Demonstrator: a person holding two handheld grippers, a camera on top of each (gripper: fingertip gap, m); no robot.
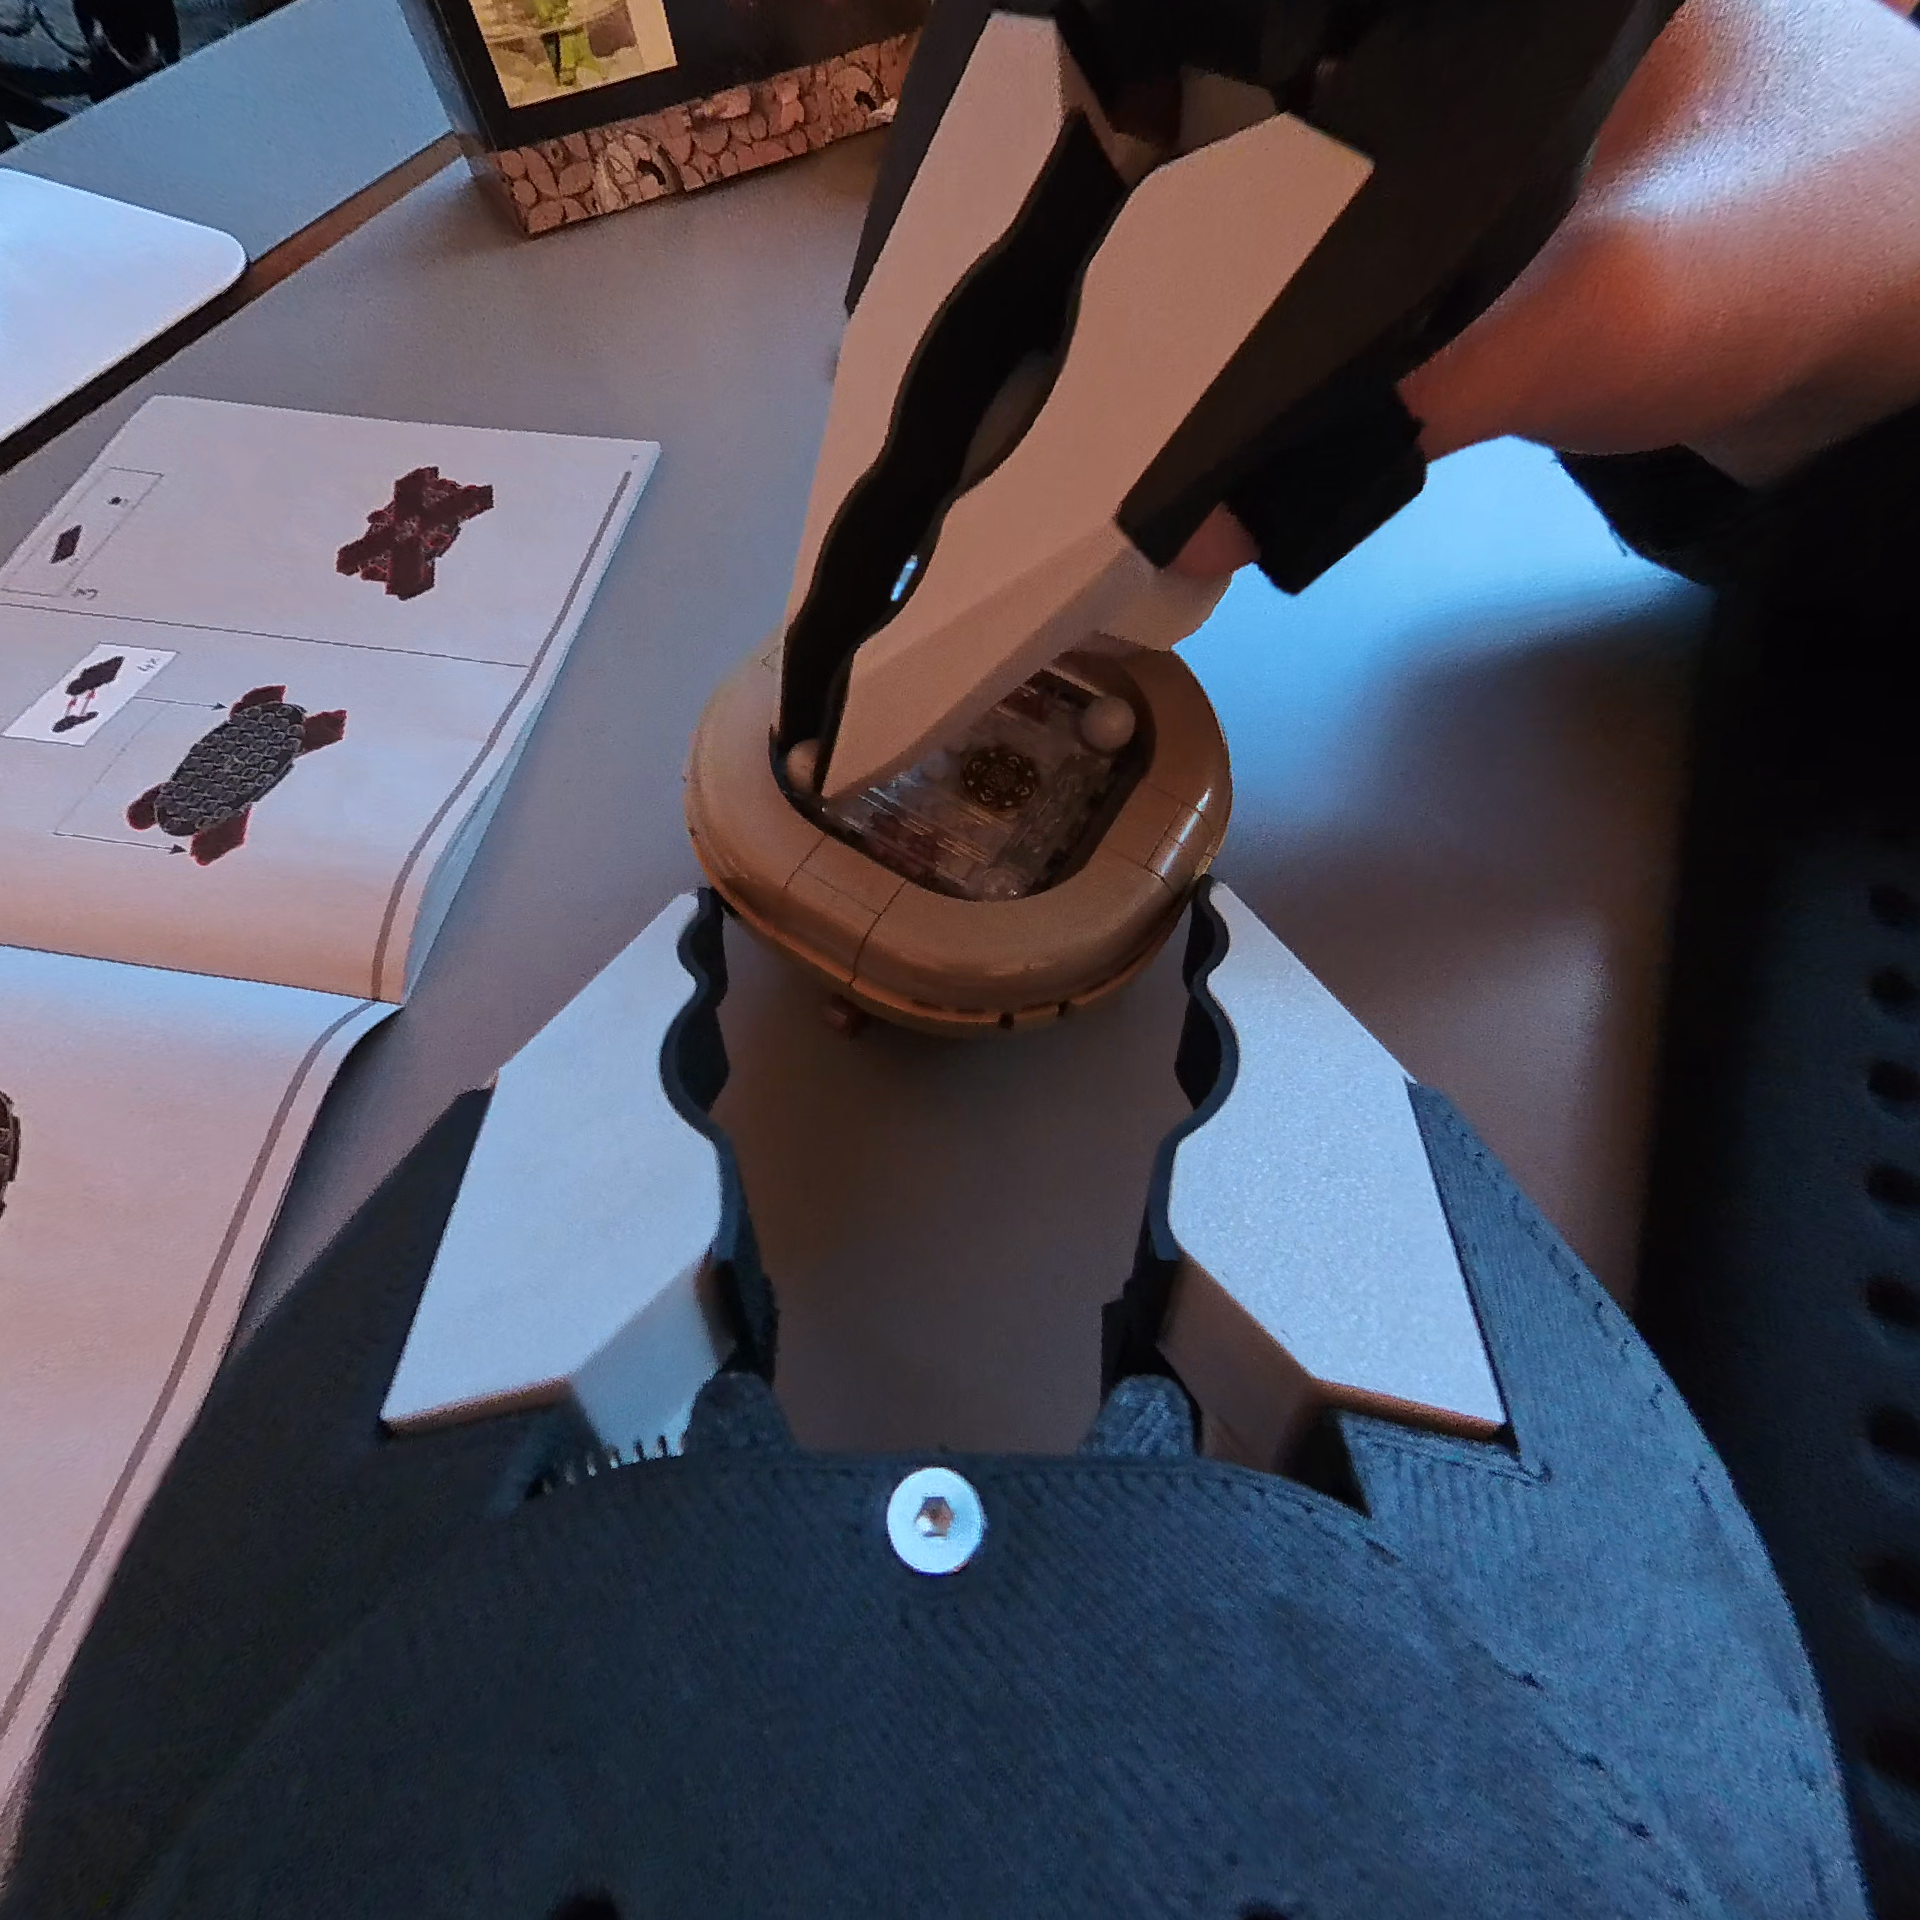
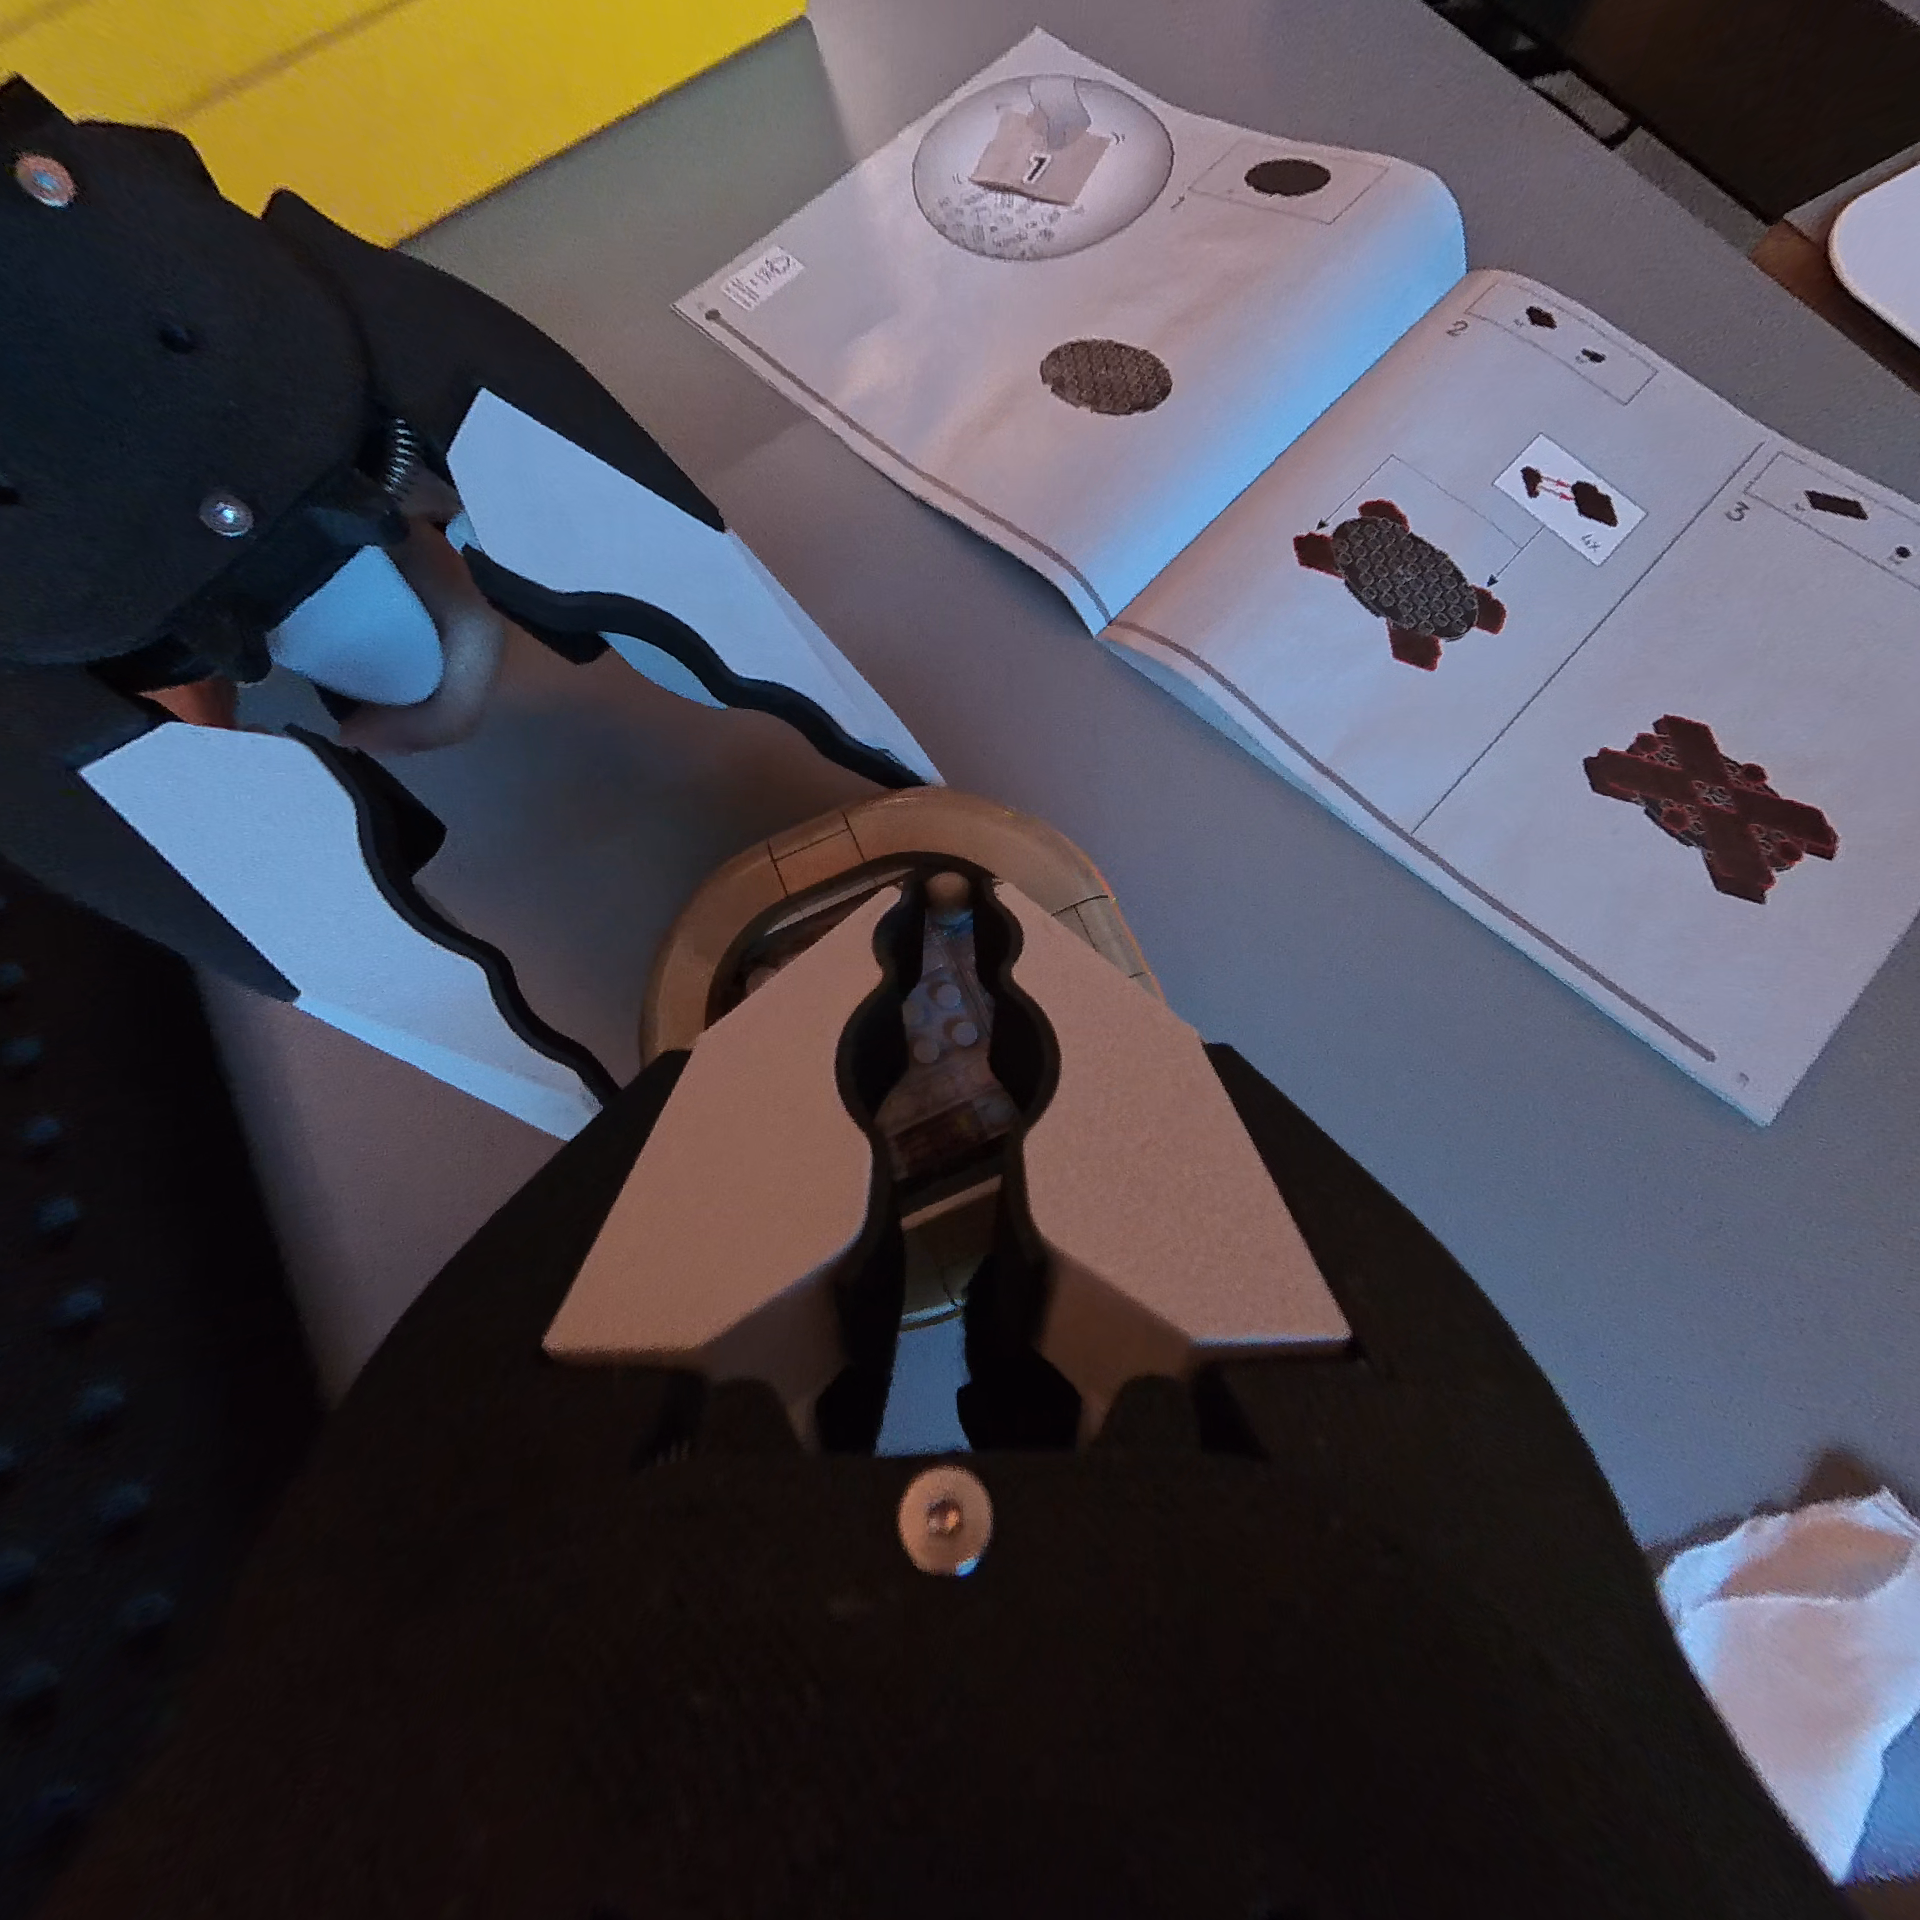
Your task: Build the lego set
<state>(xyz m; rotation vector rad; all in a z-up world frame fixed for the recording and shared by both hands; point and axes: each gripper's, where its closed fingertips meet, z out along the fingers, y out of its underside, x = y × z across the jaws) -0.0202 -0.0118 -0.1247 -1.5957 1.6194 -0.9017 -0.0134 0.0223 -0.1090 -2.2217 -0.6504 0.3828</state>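
Your right gripper (image 2: 948,904), nearly closed, dips inside the tan model's (image 1: 966,935) rim at frame centre; your left gripper (image 1: 951,925) gapes wide, bare table (image 1: 935,1195) between its fingers.

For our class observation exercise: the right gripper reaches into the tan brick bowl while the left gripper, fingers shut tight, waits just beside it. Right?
Not quite. The left gripper has its fingers wide open, as the left wrist view shows. The rest holds: the right gripper reaches into the tan brick bowl, and the left waits just beside it.
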